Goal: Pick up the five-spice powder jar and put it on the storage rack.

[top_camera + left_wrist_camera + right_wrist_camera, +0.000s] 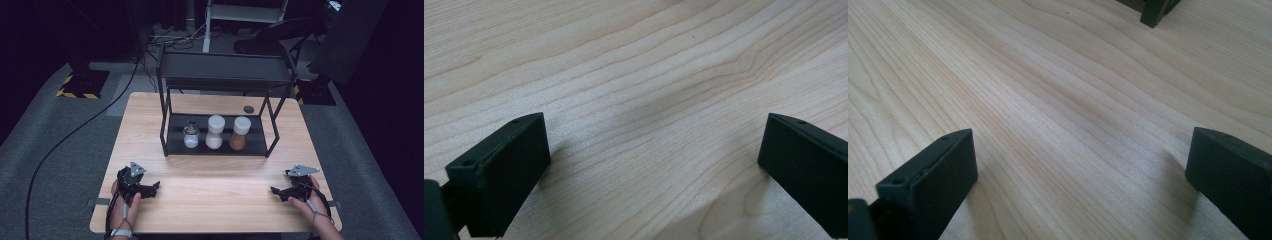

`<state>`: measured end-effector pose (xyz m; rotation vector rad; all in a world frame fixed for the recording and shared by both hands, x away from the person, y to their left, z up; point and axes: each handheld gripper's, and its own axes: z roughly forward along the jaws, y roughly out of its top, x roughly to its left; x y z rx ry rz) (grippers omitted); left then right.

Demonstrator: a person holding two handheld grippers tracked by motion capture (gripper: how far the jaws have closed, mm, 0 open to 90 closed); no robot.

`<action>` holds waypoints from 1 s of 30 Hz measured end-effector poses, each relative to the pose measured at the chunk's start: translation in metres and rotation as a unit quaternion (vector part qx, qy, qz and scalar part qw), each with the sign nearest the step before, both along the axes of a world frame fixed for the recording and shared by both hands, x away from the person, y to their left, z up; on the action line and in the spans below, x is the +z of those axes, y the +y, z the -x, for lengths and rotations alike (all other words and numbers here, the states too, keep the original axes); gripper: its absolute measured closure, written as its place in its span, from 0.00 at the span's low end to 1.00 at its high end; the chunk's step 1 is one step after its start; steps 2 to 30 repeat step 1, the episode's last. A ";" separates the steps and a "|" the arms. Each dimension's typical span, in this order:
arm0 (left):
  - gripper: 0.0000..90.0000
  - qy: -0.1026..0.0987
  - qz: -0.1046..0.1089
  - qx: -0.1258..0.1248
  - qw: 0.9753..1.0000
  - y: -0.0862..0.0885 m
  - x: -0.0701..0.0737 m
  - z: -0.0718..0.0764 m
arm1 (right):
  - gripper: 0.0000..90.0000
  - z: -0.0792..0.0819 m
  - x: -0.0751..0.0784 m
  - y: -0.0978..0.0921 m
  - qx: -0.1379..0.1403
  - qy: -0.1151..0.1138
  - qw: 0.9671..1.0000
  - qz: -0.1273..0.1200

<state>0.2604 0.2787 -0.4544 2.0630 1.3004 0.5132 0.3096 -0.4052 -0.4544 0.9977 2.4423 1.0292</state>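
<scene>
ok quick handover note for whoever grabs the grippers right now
Left gripper: open, empty, low over the table's near left edge.
Right gripper: open, empty, near right edge.
Three jars stand in a row on the black rack's lower shelf: clear jar, white jar, brown jar. Upper shelf bare.
Done: no jar touched yet.
Left: apparently all the jar handling.

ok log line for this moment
left gripper open, resting | right gripper open, resting | three jars on rack lower shelf
</scene>
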 end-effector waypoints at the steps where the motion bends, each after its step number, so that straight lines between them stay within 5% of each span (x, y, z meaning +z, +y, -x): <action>1: 0.00 0.000 0.000 0.000 1.000 0.000 0.000 0.000 | 0.00 0.000 0.000 0.000 0.000 0.000 1.000 0.000; 30: 0.00 0.000 0.000 0.000 1.000 0.000 0.000 0.000 | 0.00 0.000 0.000 0.000 0.000 0.000 1.000 0.000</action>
